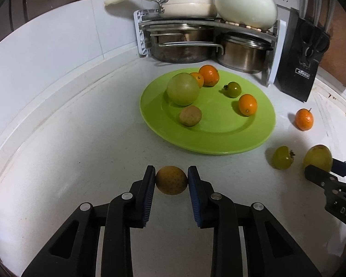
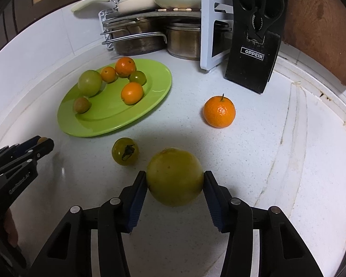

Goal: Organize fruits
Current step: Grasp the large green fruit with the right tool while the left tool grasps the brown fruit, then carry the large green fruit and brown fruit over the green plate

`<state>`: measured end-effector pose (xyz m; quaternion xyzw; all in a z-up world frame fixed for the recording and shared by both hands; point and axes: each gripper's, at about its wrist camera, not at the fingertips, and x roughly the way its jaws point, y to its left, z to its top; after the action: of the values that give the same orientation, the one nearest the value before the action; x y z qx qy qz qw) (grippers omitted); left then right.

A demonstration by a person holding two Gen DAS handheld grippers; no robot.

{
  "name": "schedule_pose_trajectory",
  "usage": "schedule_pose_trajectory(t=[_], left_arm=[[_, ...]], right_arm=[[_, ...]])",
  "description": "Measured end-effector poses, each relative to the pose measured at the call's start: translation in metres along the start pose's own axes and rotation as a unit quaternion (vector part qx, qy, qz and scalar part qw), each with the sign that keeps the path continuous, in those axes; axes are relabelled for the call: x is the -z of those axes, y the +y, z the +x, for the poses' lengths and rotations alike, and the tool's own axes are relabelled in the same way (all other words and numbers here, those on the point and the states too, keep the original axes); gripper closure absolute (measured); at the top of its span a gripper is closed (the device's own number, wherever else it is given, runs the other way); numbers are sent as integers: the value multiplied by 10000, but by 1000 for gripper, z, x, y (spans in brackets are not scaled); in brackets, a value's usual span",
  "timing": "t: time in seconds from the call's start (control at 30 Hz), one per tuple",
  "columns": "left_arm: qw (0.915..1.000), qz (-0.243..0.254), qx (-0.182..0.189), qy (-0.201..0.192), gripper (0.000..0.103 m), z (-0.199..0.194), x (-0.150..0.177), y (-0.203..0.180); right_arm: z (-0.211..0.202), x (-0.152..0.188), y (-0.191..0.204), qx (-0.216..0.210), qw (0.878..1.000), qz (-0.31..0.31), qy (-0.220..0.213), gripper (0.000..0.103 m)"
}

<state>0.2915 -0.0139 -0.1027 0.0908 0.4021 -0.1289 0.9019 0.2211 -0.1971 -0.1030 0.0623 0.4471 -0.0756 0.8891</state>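
Both grippers are clamped — left gripper (image 1: 171, 180) on a small speckled yellow-brown fruit (image 1: 171, 180), right gripper (image 2: 174, 177) on a large round yellow-green fruit (image 2: 174, 176); the pick-up step is judged complete, and a lift toward the lime-green oval plate (image 1: 219, 143) is called for next.

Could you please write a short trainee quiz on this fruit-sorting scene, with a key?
1. True or false: the round lime-green plate holds six fruits.
2. Which gripper has its jaws on the small speckled yellow-brown fruit: A) left gripper, B) right gripper?
3. Fill in: the stemmed orange mandarin lying off the plate rests on the white ___.

Key:
1. True.
2. A; the right gripper has the large yellow-green round fruit between its jaws.
3. Countertop.
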Motion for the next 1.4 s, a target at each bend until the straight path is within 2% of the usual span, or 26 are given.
schedule_pose_trajectory(t=[0.47,0.93,1.4], left_arm=[[9995,-7,261,-172,74,-36,3,-8],[9971,80,408,-641,74,-91,-1,-22],[9935,160,419,-1048,74,-119,-17,-39]], right_arm=[[-24,1,-3,-164,9994,-26,-315,53],[-66,-6,-6,-663,9962,-109,-562,53],[-94,-27,-5,-995,9902,-420,-886,53]])
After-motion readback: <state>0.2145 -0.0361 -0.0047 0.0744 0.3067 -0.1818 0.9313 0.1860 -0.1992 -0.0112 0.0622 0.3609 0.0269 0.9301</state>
